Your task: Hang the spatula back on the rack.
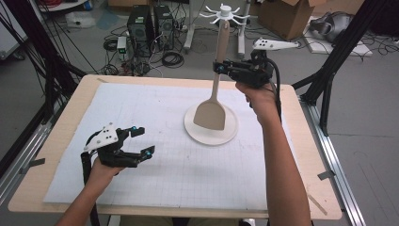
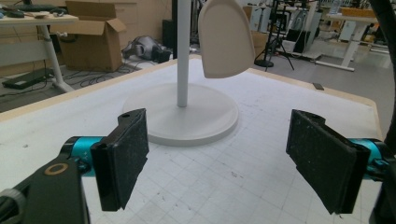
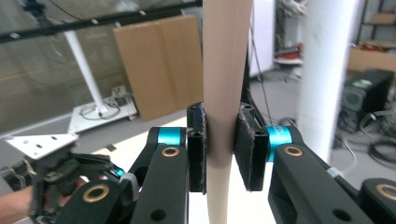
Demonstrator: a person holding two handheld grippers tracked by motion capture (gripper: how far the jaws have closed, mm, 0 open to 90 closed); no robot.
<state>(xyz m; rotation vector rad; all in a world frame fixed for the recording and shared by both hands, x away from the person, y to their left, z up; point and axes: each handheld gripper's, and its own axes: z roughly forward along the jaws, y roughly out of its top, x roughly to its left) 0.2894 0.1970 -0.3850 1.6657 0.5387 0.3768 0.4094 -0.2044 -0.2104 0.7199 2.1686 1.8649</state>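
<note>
A beige spatula (image 1: 211, 113) hangs upright with its blade low over the round white base (image 1: 230, 134) of a hook stand. Its handle reaches up to the stand's white hooks (image 1: 226, 12). My right gripper (image 1: 219, 67) is shut on the handle (image 3: 226, 93), with the black pads pressing both sides. The stand's white pole (image 3: 322, 70) is just beside it. My left gripper (image 1: 141, 141) is open and holds nothing, low over the white gridded mat (image 1: 155, 179) at the front left. Between its wide jaws lie the base (image 2: 205, 121), the pole (image 2: 183, 51) and the spatula blade (image 2: 225, 39).
The mat covers most of a light wooden table (image 1: 70, 108). Beyond the far edge, on the floor, are computer towers (image 1: 141, 23), coiled cables (image 1: 171, 59) and a cardboard box (image 1: 287, 16). Black frame legs (image 1: 329, 75) stand right of the table.
</note>
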